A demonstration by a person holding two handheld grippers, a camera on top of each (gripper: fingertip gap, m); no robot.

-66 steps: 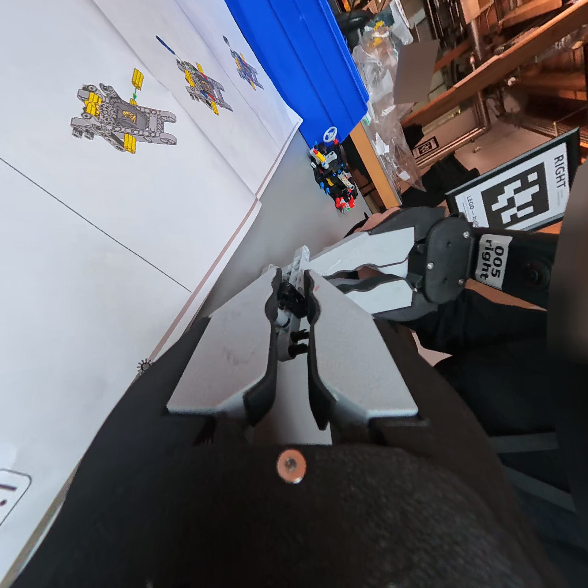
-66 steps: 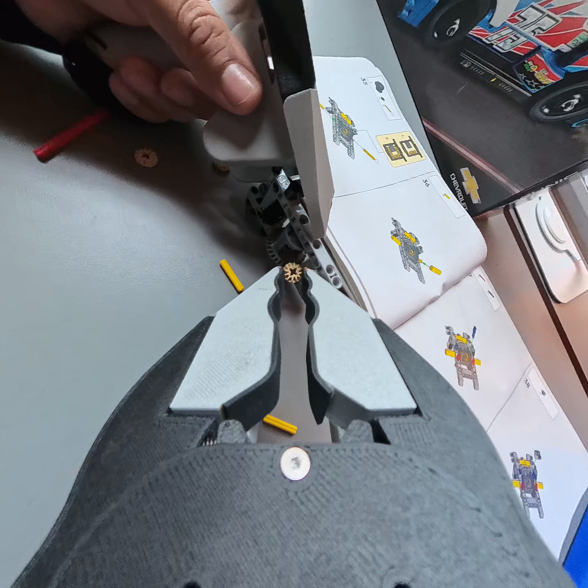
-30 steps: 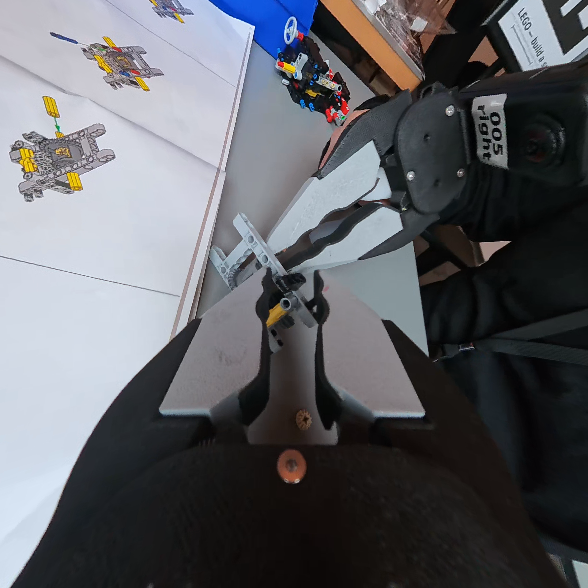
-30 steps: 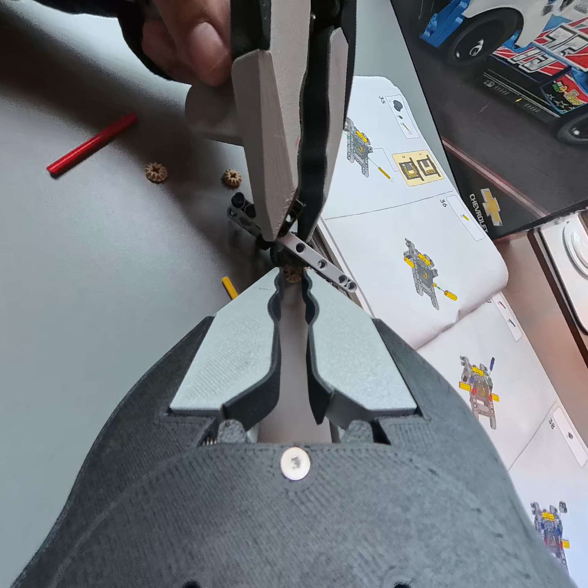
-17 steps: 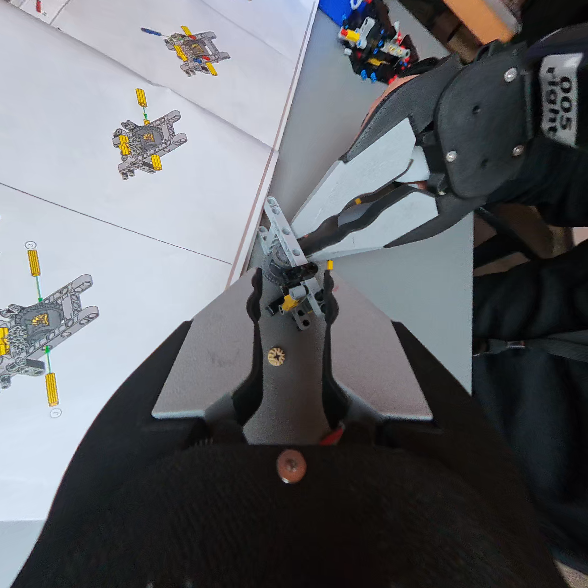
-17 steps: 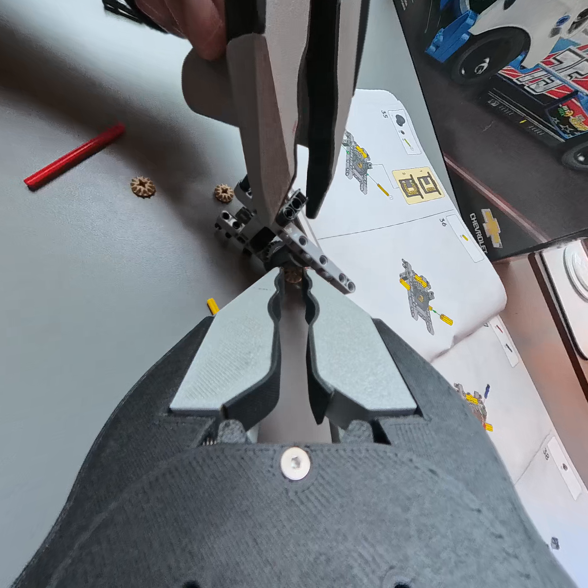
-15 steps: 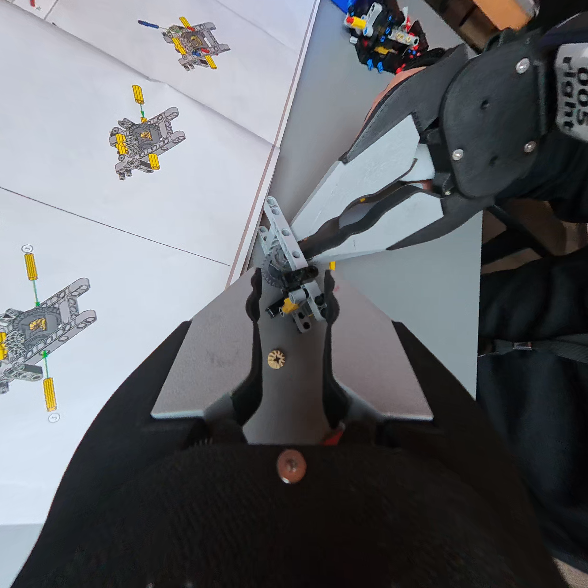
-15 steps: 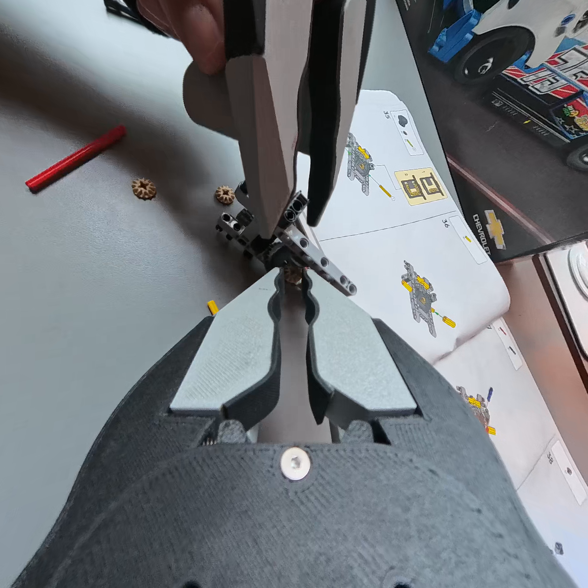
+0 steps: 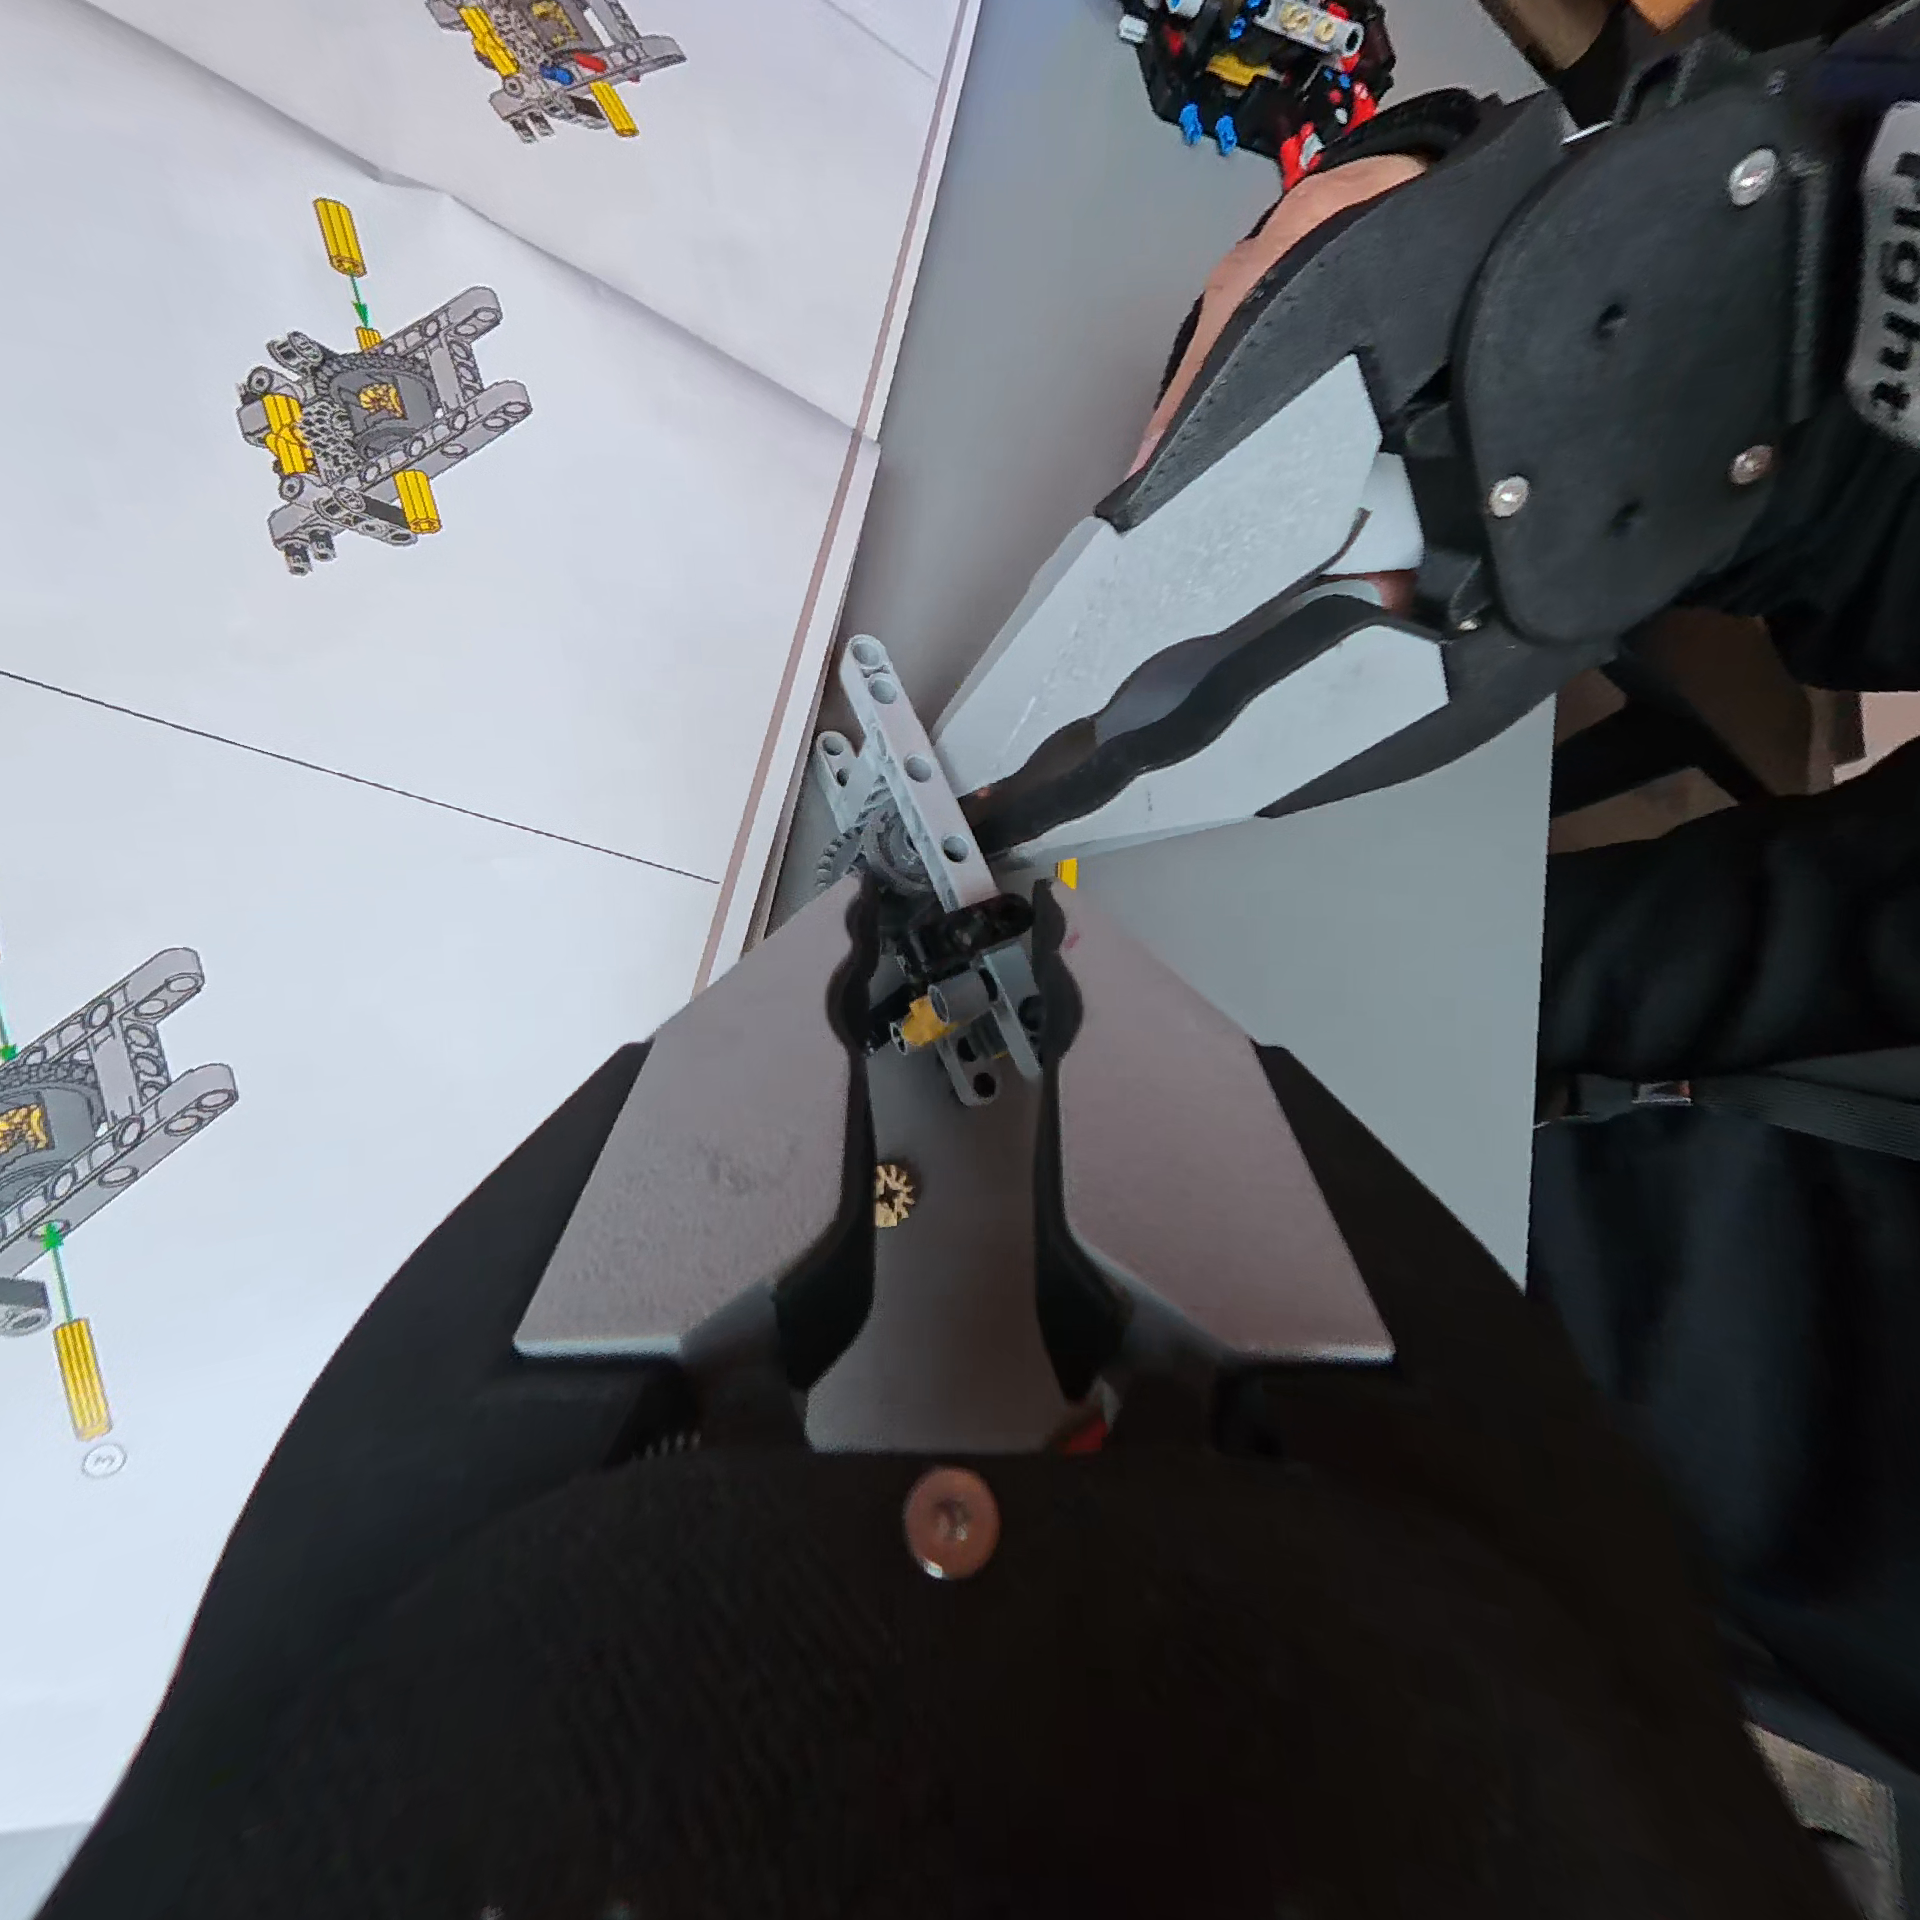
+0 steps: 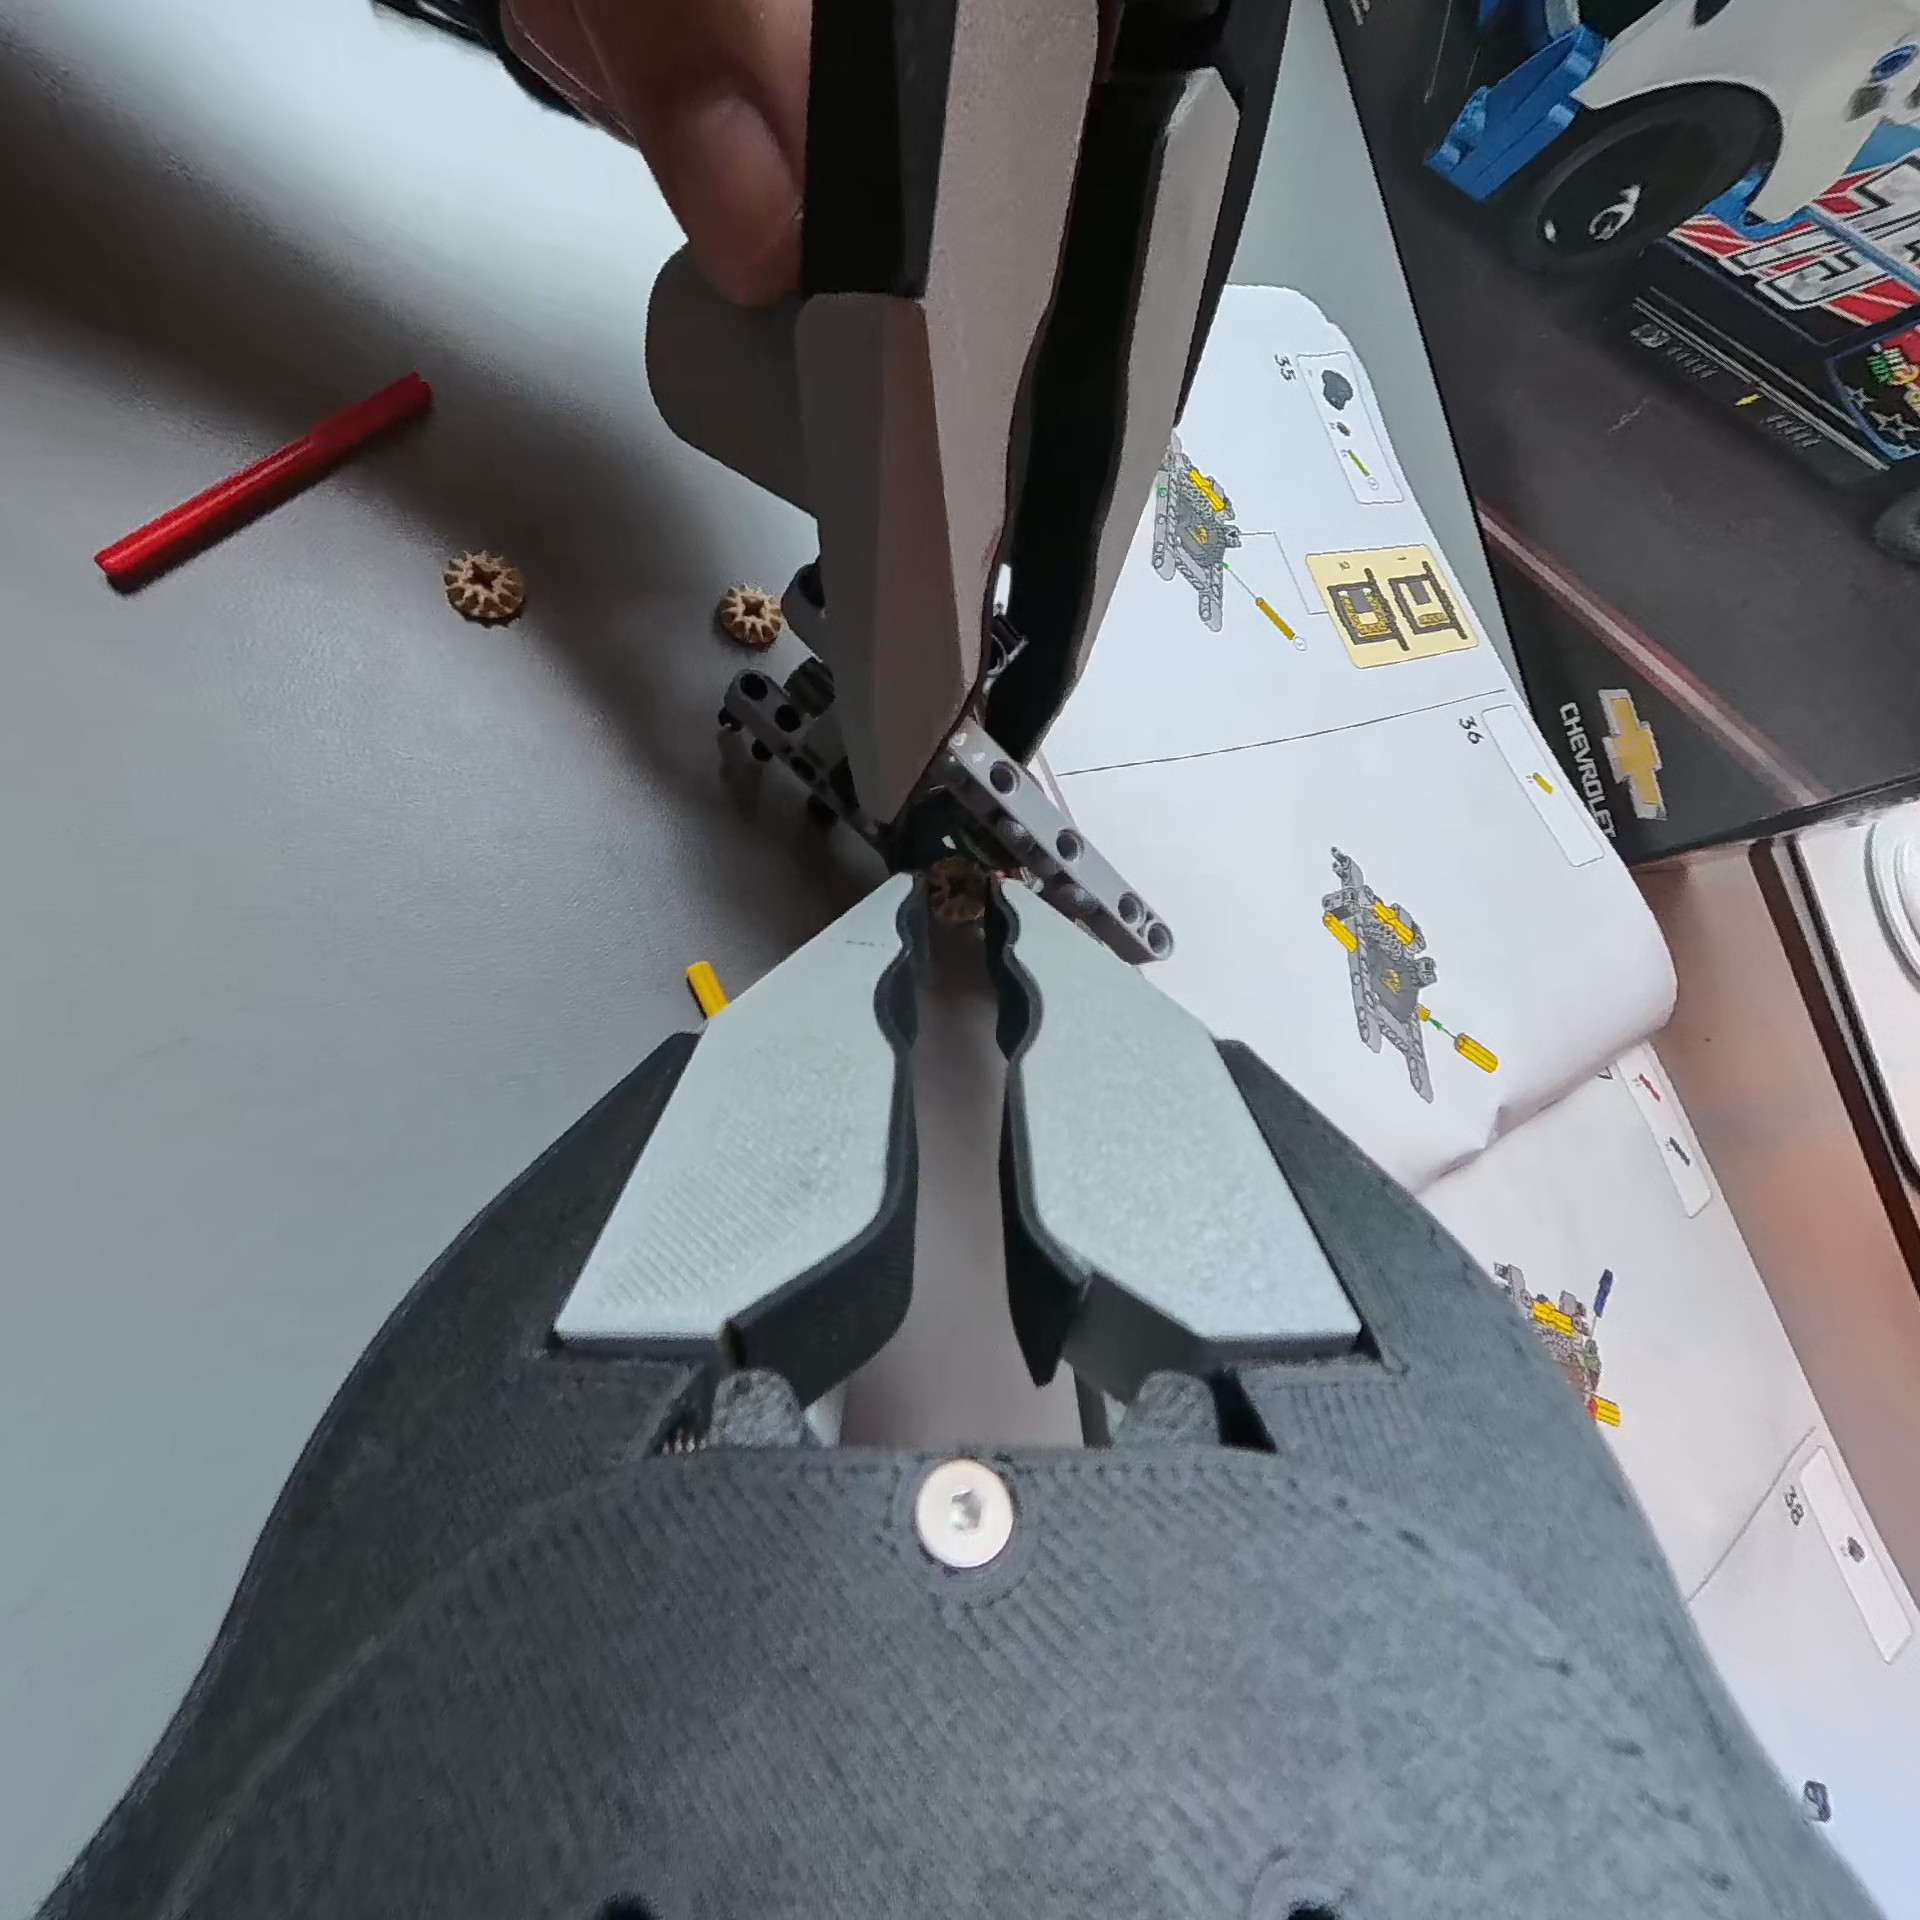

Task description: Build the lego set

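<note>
Lego assembly (image 9: pixel 940 935) — left gripper (image 9: pixel 948 940) holds; right gripper (image 10: pixel 954 904) pinches gear (image 10: pixel 954 896)

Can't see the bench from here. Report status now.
Left gripper shut on grey-and-black beam assembly. Right gripper shut on small tan gear, pressed at the assembly. Two loose tan gears, red axle on table, clear.

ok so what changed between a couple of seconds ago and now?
The left claw tipped down toward the table, and its jaws widened around the grey assembly; whether they still pinch it is unclear. The assembly turned, so its long beam now points toward the instruction booklet. The right claw stayed shut on the tan gear, held against the assembly. The red axle hasn't moved.
</note>
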